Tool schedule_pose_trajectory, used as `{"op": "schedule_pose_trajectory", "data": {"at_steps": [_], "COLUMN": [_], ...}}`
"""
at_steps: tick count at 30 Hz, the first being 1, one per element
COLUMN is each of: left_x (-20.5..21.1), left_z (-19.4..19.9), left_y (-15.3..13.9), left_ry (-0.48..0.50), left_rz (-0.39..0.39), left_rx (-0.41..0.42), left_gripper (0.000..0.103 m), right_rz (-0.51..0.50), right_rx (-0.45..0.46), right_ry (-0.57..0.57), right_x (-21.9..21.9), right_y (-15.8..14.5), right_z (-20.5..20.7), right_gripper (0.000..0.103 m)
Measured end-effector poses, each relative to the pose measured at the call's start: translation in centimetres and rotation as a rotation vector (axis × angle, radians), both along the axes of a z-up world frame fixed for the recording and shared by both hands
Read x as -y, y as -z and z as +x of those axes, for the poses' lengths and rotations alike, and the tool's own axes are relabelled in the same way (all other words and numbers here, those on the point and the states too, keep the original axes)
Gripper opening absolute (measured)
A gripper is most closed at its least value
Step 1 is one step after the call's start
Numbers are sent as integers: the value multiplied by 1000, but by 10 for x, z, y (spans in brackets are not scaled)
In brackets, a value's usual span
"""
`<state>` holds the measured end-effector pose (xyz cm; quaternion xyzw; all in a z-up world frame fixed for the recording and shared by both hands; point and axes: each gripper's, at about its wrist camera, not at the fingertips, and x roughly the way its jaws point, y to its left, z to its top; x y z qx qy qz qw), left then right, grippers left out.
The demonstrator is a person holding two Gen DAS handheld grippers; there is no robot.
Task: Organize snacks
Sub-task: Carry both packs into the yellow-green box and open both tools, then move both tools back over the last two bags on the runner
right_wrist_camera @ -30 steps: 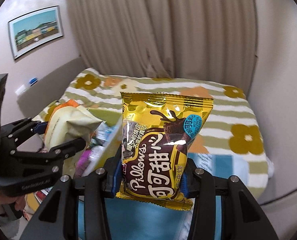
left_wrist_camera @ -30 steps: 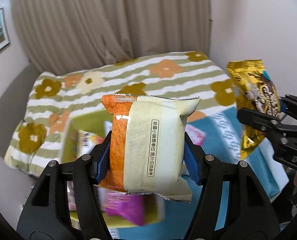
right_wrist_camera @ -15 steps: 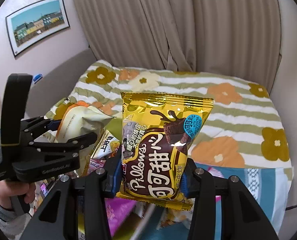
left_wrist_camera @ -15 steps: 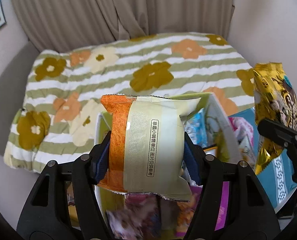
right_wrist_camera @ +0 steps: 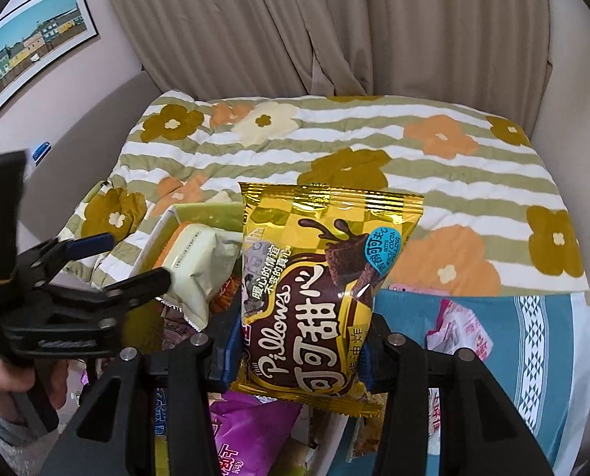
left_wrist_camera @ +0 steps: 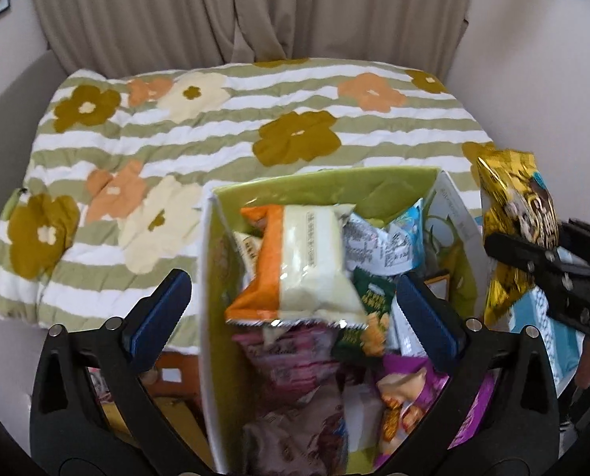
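L: I'm holding left gripper [left_wrist_camera: 291, 305] jaws spread, orange-and-cream snack packet [left_wrist_camera: 298, 261] lying atop the pile in the green box [left_wrist_camera: 326, 190] | R: I'm keeping right gripper [right_wrist_camera: 298, 353] clamped on gold Pillows packet [right_wrist_camera: 318, 273], poised above the box for sorting.

Beige curtains [right_wrist_camera: 334, 27] hang behind a floral striped quilt [left_wrist_camera: 215, 127]; framed picture [right_wrist_camera: 33, 43] on pale wall.

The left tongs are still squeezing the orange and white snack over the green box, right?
No. In the left wrist view the left tongs are open, and the orange and white snack is loose over the green box, among the other packets.
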<state>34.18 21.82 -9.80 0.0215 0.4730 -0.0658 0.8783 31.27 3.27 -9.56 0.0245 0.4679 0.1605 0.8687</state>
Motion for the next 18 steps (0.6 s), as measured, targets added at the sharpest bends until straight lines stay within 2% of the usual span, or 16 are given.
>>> {"op": "schedule_pose_trajectory", "data": {"at_steps": [8,9,11,12,13,18], "left_x": [-11,-12,-13,-14,-14,-12], "left_z": [-17,-20,-24,-25,-28,-36], "left_y": [-2,-1,2,2,4,6], "left_ry": [-12,-12,-5,-3,0,3], "left_rz": [47,53,53,53,53,37], "left_rx": [17,17,13,10,9,5], "left_gripper": [102,102,102,102,102,102], "right_rz": [-26,-29,-26,-26,-29,-48], "right_rx": [-17,-16,-2,8,30,81], "right_ry": [-2,-7,-16,-18,-10,8], "right_x": [-26,-30,-36,-39,-39,-32], "right_y": [2,3,3,2,0,-5], "right_z": [17,19,20,19,16,1], "right_gripper": [46,50,69,90,103,102]}}
